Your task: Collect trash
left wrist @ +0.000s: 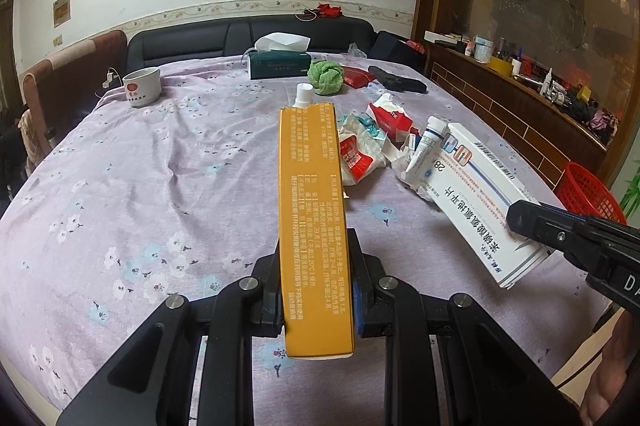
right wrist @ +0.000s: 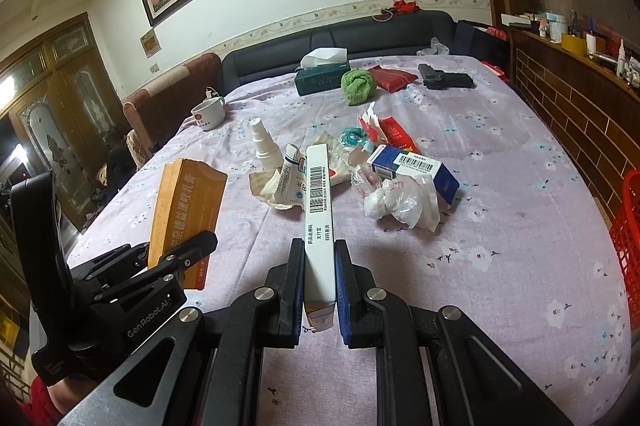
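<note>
Orange box (left wrist: 314,226) sits clamped between the left gripper (left wrist: 316,290) fingers, raised above the near edge of the table (left wrist: 140,186). Mid-table, beyond both grippers, lies the litter: spray bottle (right wrist: 266,146), crumpled tube (right wrist: 294,174), red pack (right wrist: 394,134), blue box (right wrist: 416,170), plastic wad (right wrist: 404,204). White box (right wrist: 318,218) is pinched in the right gripper (right wrist: 320,290). Red basket (left wrist: 588,192) stands off the right edge.
</note>
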